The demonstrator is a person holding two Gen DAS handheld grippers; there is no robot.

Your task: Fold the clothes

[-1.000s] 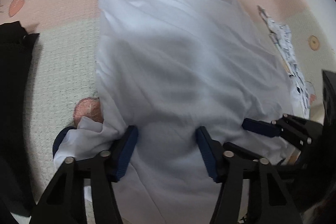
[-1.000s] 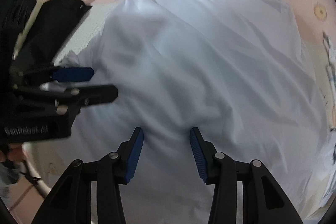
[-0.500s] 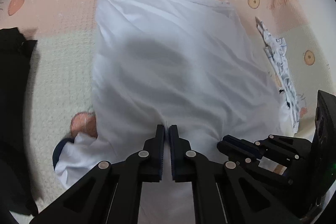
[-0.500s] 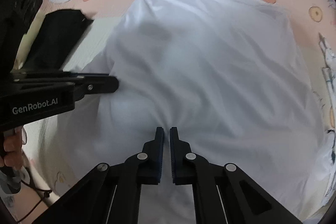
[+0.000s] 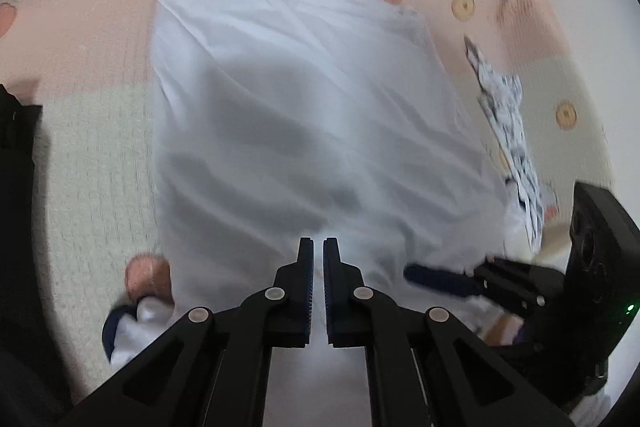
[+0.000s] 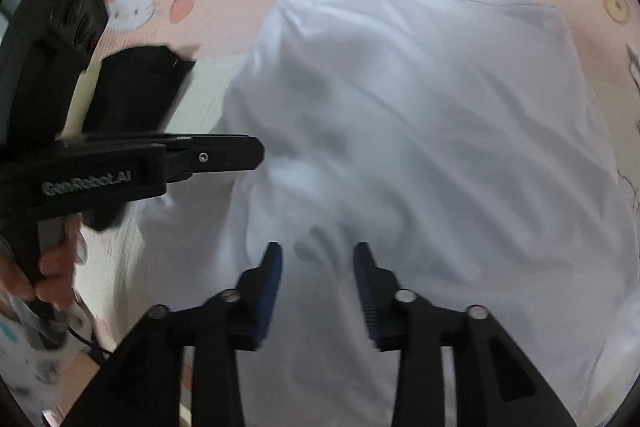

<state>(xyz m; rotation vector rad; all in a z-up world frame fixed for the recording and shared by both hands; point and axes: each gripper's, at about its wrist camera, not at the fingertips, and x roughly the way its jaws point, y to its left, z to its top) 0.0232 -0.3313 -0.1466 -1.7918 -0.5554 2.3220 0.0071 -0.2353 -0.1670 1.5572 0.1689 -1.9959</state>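
White thin-fabric garment [image 5: 304,131] spread over a pink and cream woven mat printed with cartoon cats [image 5: 88,147], far hem toward the large cat face, near edge under both tools, surface creased and partly blurred; left gripper [image 5: 318,287] at the near edge, blue-padded black fingers [image 5: 306,291] drawn nearly together with only a narrow slit between them, white cloth directly beneath and in line with the slit, actual pinch on the cloth not possible to tell; same tool in the right wrist view entering from the left, side-on, tips [image 6: 248,153] closed flat at the garment's left border, bare hand [image 6: 48,267] on its handle; right gripper [image 6: 318,291] with jaws set well apart, nothing between the pads, white garment [image 6: 420,131] lying below the gap; seen from the left wrist, that tool low at the right, one blue finger [image 5: 436,277] over the cloth's near corner; black folded cloth [image 6: 136,91] on the mat left of the garment; white patterned fabric [image 5: 508,139] just beside its right edge; navy-trimmed white bundle [image 5: 128,323] at the near-left corner.
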